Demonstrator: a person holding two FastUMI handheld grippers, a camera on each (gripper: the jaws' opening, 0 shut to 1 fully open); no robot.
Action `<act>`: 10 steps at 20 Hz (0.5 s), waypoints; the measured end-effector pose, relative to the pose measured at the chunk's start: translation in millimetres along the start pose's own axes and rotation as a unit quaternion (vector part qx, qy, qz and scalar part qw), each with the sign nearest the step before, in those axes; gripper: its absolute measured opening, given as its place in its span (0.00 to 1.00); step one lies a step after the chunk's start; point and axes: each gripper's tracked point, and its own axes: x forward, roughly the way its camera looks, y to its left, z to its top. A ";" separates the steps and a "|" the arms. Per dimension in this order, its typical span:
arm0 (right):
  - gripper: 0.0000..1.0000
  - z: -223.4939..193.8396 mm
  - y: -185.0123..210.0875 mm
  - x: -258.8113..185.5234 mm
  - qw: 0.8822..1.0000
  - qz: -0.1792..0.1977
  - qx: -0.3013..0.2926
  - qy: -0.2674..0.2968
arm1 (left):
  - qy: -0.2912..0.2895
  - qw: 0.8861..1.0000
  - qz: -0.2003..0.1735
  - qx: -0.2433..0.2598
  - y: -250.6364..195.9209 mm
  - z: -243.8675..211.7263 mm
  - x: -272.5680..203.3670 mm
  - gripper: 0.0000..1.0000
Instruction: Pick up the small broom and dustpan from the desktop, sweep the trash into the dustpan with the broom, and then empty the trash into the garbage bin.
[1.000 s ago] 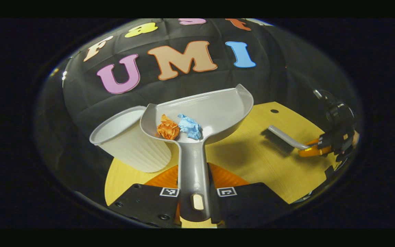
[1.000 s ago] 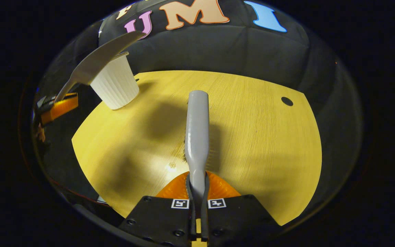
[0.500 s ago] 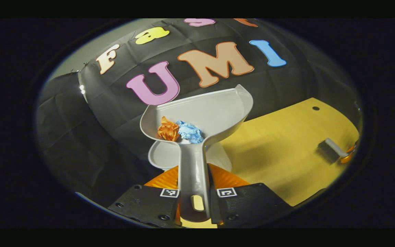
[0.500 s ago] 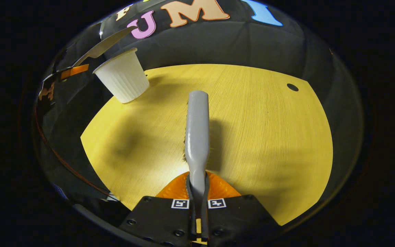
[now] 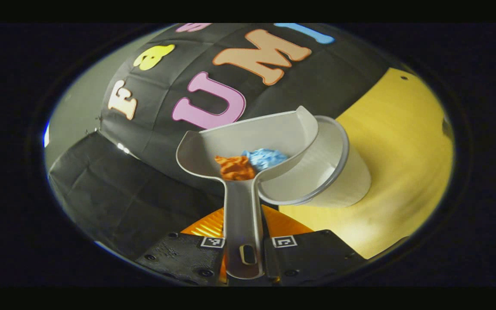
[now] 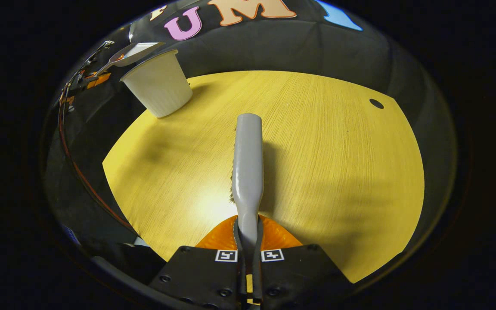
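My left gripper [image 5: 244,254] is shut on the handle of the grey dustpan [image 5: 248,135], which is tilted and held over the left rim of the white ribbed bin [image 5: 317,172]. An orange paper wad [image 5: 234,167] and a blue paper wad [image 5: 264,157] lie at the pan's back, near the handle. My right gripper [image 6: 248,258] is shut on the handle of the grey small broom [image 6: 247,163], which rests low over the yellow desktop [image 6: 325,163]. In the right gripper view the bin [image 6: 160,88] stands at the desk's far left corner, with the dustpan [image 6: 134,51] above it.
The desktop [image 5: 403,142] has a small round hole [image 6: 376,103] near its far right edge. The black cloth wall [image 5: 153,163] hangs behind and to the left of the bin. The desk's edge drops off just left of the bin.
The left gripper has swung and rolled with the dustpan, so the bin has gone from under the pan to its right side. The two wads shifted in the pan. The broom has hardly moved.
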 end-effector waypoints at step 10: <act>0.05 -5.1 -1.8 3.2 1.000 0.016 -0.019 0.012 | -0.003 0.936 0.087 0.340 57.5 -2.6 2.1 0.25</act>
